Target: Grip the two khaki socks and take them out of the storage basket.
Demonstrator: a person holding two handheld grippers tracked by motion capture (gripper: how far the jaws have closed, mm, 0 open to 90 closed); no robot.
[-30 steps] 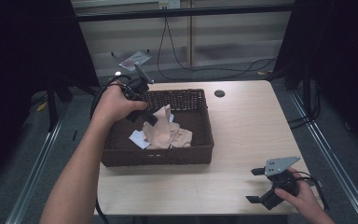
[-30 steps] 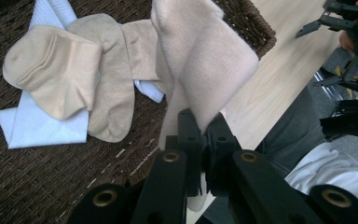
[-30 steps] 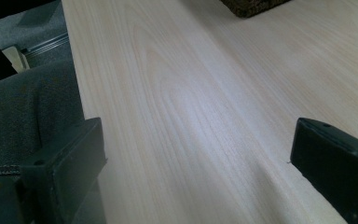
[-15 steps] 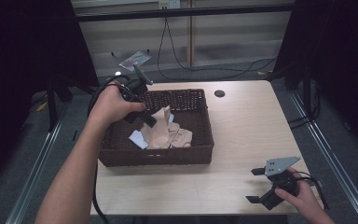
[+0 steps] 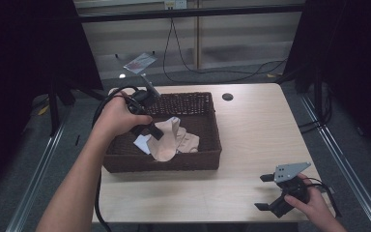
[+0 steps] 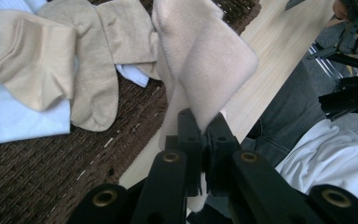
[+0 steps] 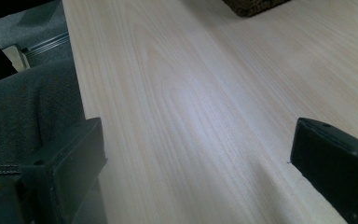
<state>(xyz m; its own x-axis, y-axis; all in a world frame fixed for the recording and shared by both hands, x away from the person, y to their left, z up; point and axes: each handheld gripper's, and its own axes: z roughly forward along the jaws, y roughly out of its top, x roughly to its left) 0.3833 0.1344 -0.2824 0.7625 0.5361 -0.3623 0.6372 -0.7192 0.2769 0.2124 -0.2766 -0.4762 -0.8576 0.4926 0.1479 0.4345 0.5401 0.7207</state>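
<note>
Our left gripper pinches the pale sock, which hangs over the basket, long axis dangling downward. Our right gripper, jaws spread wide, rests on the surface, well apart.

Left claw clamped tight, forearm reaching forward, right claw spread wide (resting low)

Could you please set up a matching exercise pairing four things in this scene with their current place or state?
1. left gripper
2. right gripper
3. pale beige sock
4. white sock

a. lying flat in the wicker basket
b. open, above bare table
c. lifted, pinched between jaws
d. shut on a sock

Pairs: 1-d, 2-b, 3-c, 4-a
</note>
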